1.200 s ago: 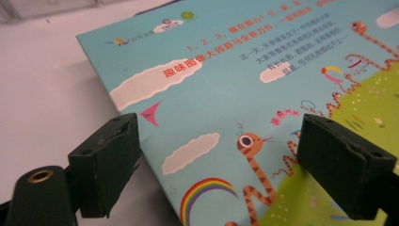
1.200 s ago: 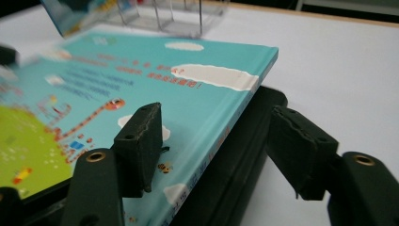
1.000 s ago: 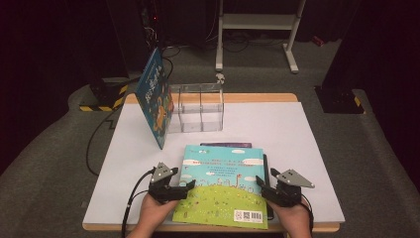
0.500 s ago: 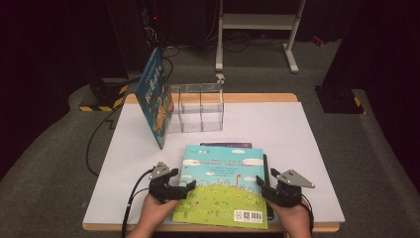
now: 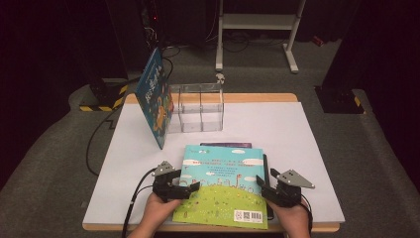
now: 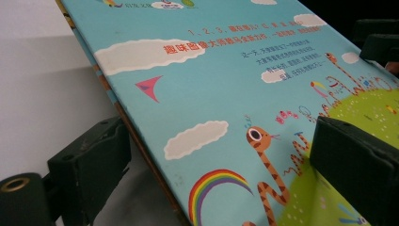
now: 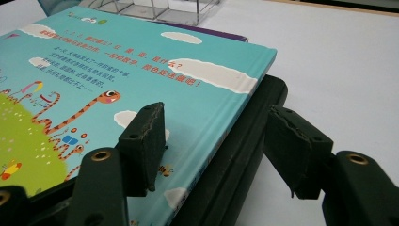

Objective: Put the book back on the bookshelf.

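Observation:
A sky-blue picture book (image 5: pixel 223 188) with clouds and a green hill lies flat at the table's front, on top of a dark slab (image 5: pixel 266 168) and a purple book (image 5: pixel 225 145). My left gripper (image 5: pixel 190 187) is at its left edge. In the left gripper view the book (image 6: pixel 211 94) runs between the jaws of that gripper (image 6: pixel 221 165), which have just been opening; one jaw is beside the edge, the other over the cover. My right gripper (image 7: pixel 219 150) straddles the right edge of the book (image 7: pixel 117 61), open, and it shows in the high view (image 5: pixel 261 191).
A clear plastic divided box (image 5: pixel 198 106) stands at the back of the white table (image 5: pixel 297 134). Another blue book (image 5: pixel 154 99) leans upright against its left side. A white metal stand (image 5: pixel 257 22) stands on the floor behind the table.
The left gripper's jaws look slightly wider apart at the book's left edge. Both hands and the book stay where they were.

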Demonstrator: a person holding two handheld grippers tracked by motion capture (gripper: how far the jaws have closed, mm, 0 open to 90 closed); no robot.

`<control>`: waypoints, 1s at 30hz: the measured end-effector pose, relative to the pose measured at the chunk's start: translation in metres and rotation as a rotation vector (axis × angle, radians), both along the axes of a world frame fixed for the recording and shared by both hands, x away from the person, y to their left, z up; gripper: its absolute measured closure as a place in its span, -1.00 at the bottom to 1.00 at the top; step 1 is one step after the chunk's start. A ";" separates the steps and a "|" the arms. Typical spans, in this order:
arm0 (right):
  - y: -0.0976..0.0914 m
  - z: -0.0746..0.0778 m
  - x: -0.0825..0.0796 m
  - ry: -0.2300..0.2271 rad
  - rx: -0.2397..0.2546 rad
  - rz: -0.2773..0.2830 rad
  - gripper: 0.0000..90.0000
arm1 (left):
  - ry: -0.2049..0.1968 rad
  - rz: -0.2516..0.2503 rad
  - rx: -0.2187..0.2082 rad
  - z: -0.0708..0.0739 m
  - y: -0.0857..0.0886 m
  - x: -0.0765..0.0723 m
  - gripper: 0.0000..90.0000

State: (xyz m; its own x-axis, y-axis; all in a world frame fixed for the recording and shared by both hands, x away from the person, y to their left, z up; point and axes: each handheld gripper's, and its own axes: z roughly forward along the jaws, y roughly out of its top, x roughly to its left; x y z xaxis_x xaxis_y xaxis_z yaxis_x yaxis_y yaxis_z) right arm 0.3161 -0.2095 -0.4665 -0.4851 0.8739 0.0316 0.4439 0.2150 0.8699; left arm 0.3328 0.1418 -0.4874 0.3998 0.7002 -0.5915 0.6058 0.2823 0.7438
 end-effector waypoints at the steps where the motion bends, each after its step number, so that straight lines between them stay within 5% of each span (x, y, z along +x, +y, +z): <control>1: 0.000 0.000 0.000 -0.001 0.003 0.000 -0.16 | 0.005 -0.002 0.004 0.001 0.000 0.000 -0.87; 6: 0.002 -0.004 0.004 0.066 0.087 0.027 -0.40 | 0.014 -0.016 0.020 0.001 0.000 0.002 -0.87; 14: -0.001 -0.003 0.003 0.080 0.111 0.033 -0.52 | 0.049 -0.027 -0.001 -0.003 0.002 0.005 -0.87; 30: -0.008 -0.002 0.001 0.135 0.159 0.049 -0.59 | 0.010 -0.029 0.014 0.000 0.001 0.003 -0.86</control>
